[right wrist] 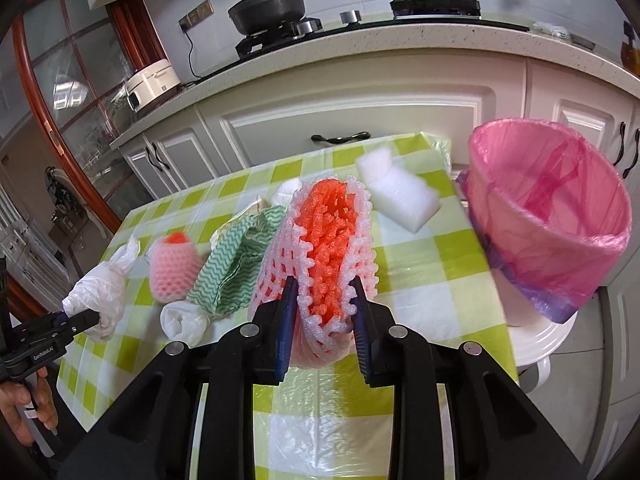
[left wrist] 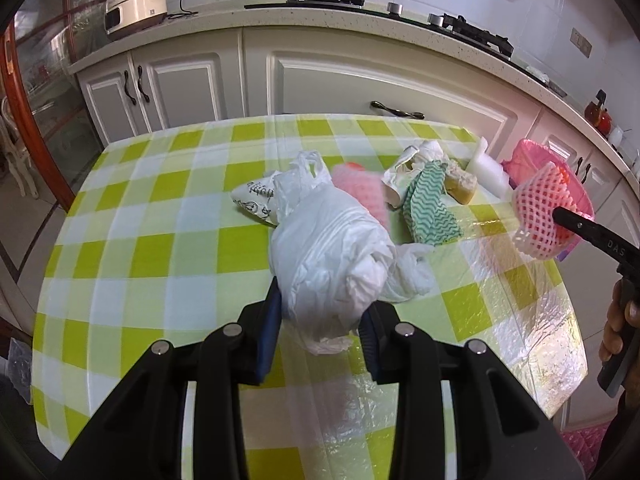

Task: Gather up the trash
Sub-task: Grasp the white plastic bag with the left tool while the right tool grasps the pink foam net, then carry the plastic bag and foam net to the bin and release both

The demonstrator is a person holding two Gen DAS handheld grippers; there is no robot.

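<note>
Foam netting, pink outside and orange within, is what my right gripper (right wrist: 322, 300) has its fingers clamped on; this foam sleeve (right wrist: 320, 248) hangs above the tabletop (right wrist: 420, 280), to the left of the pink-lined bin (right wrist: 560, 220). My left gripper (left wrist: 318, 312) has its fingers closed on a crumpled white plastic bag (left wrist: 332, 256), lifted over the checked cloth.

What worries me: the netting is springy and only pinched at its lower end, so I judge it could squirm out between the pads on the way across, or catch on the bin's rim and hang there instead of falling in. The bin looks tilted toward me and light; a nudge from the sleeve could tip it. The bag is slippery, its loose tail trailing low, and it might drag the nearby scraps.

Counting: two foam sleeves, one held and a second foam sleeve (right wrist: 176, 268) on the tabletop; one green zigzag cloth (right wrist: 236, 264); one white foam block (right wrist: 396, 192); one yellowish sponge (left wrist: 462, 184); one printed paper wrapper (left wrist: 256, 200); one bin; several crumpled white bits I cannot count surely.
</note>
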